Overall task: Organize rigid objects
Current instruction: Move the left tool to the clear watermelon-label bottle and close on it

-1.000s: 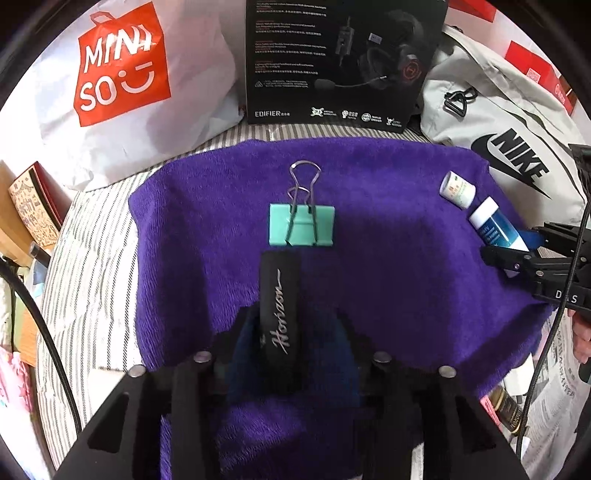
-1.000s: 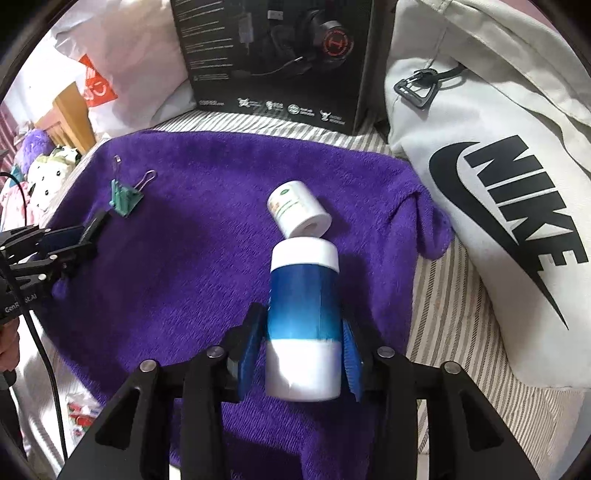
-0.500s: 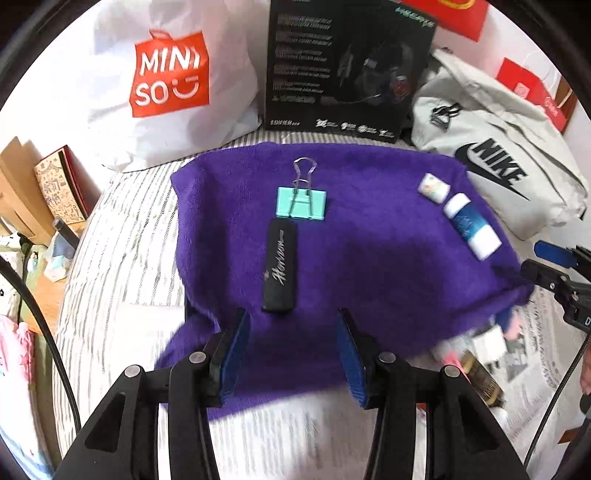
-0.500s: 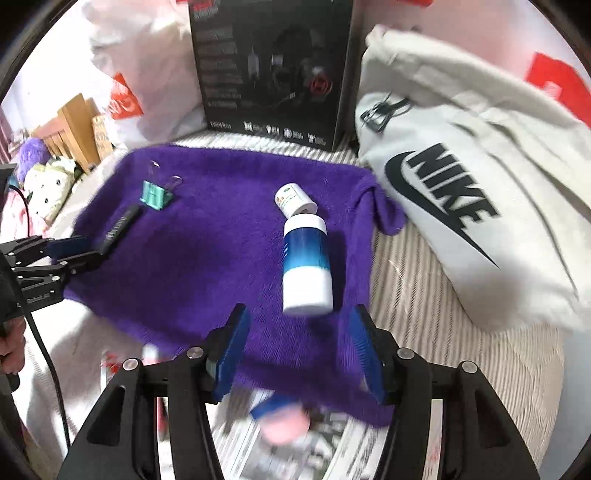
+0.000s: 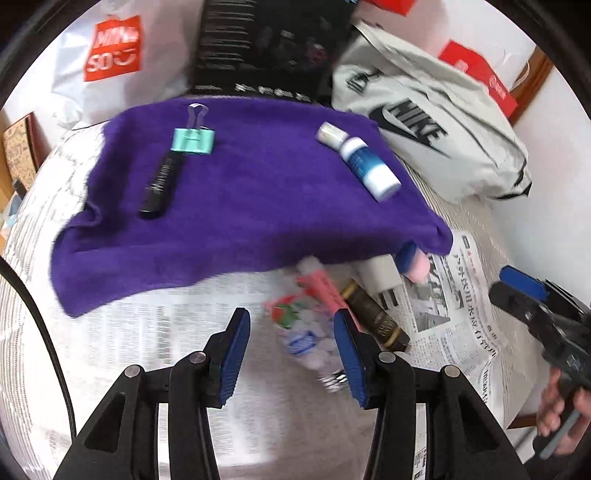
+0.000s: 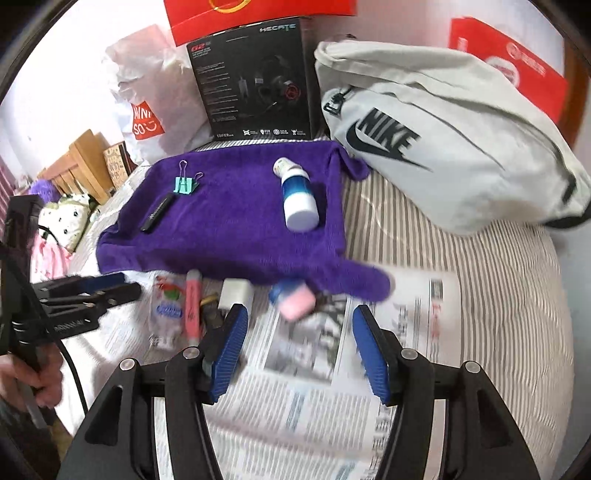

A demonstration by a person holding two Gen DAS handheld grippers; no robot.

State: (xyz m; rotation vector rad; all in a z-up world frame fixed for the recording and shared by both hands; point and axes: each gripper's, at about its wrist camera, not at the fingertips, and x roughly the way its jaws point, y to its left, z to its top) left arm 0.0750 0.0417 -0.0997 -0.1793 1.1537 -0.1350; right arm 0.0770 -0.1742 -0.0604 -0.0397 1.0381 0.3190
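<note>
On the purple towel (image 5: 258, 192) we have binder clip (image 5: 192, 140), black stick (image 5: 160, 184), two bottles (image 5: 369, 166) laid out | newspaper (image 6: 295, 406) pile unsorted, we reckon | left gripper (image 5: 290, 347) open, empty | right gripper (image 6: 297, 350) opening, empty

We list: a bed with grey-and-white striped sheet (image 6: 461, 266); pale pinkish wall (image 6: 92, 26) behind; slatted wooden furniture (image 6: 79, 162) at the left; wooden post (image 5: 532, 79) at the right; soft, even daylight.
</note>
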